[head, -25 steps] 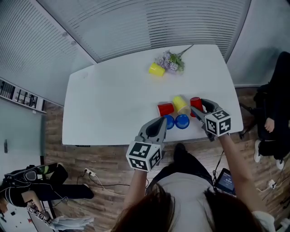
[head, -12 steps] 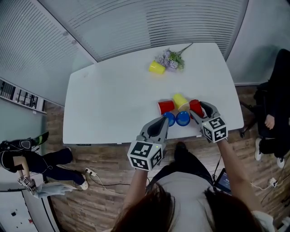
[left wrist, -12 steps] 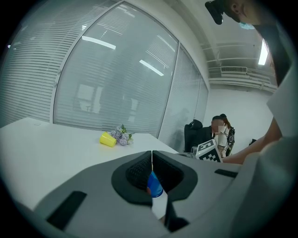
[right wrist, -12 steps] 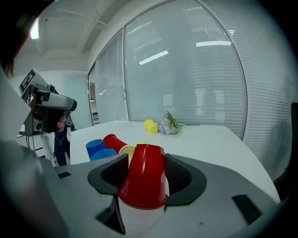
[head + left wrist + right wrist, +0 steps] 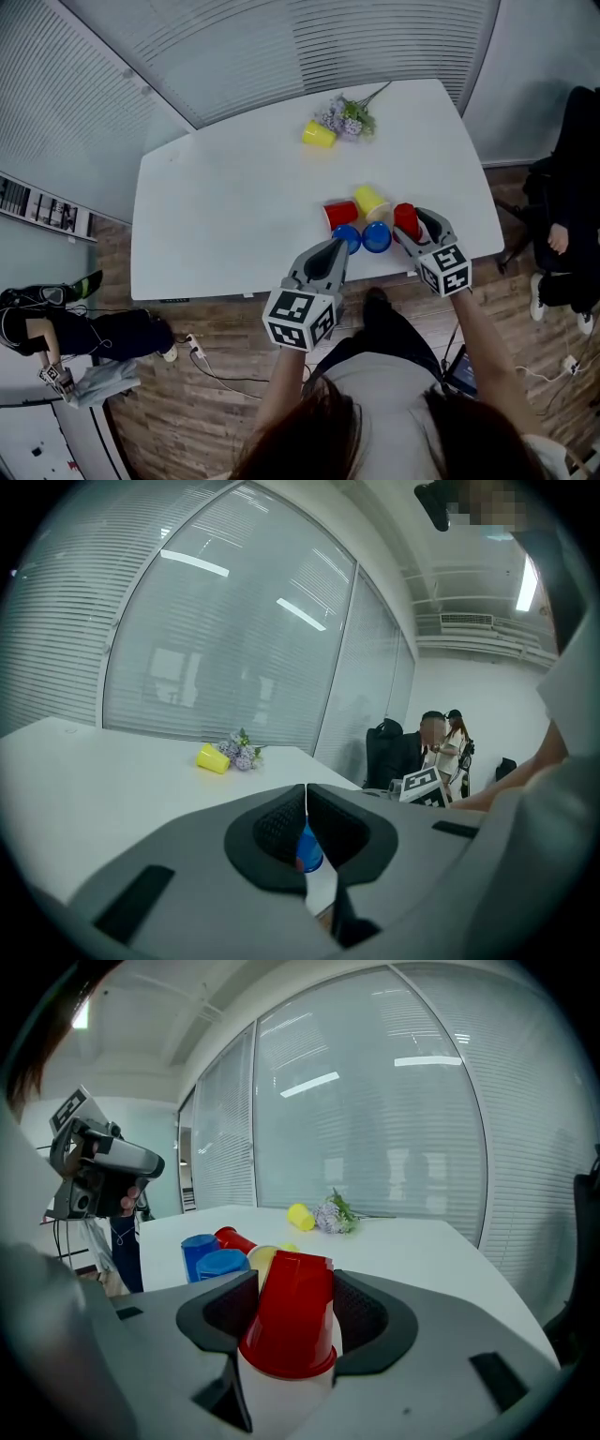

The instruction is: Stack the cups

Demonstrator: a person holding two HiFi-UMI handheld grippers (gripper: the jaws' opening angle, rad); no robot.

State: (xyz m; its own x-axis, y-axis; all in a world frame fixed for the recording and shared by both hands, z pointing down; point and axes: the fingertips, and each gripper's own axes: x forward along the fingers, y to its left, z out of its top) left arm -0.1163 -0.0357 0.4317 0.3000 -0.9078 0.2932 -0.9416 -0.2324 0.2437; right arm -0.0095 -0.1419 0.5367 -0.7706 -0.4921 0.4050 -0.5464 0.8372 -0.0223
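My right gripper is shut on an upturned red cup near the table's front right. Left of it, two blue cups stand upturned side by side, also in the right gripper view. Behind them lie a second red cup and a yellow cup. My left gripper is shut and empty, its tips just in front of the left blue cup. Another yellow cup lies far back.
A bunch of artificial flowers lies beside the far yellow cup on the white table. The front edge runs just under both grippers. A seated person in black is right of the table. Slatted blinds stand behind it.
My right gripper has rolled and brought the red cup a little toward the table's front edge, level with the right blue cup. The left gripper has barely moved and stays shut.
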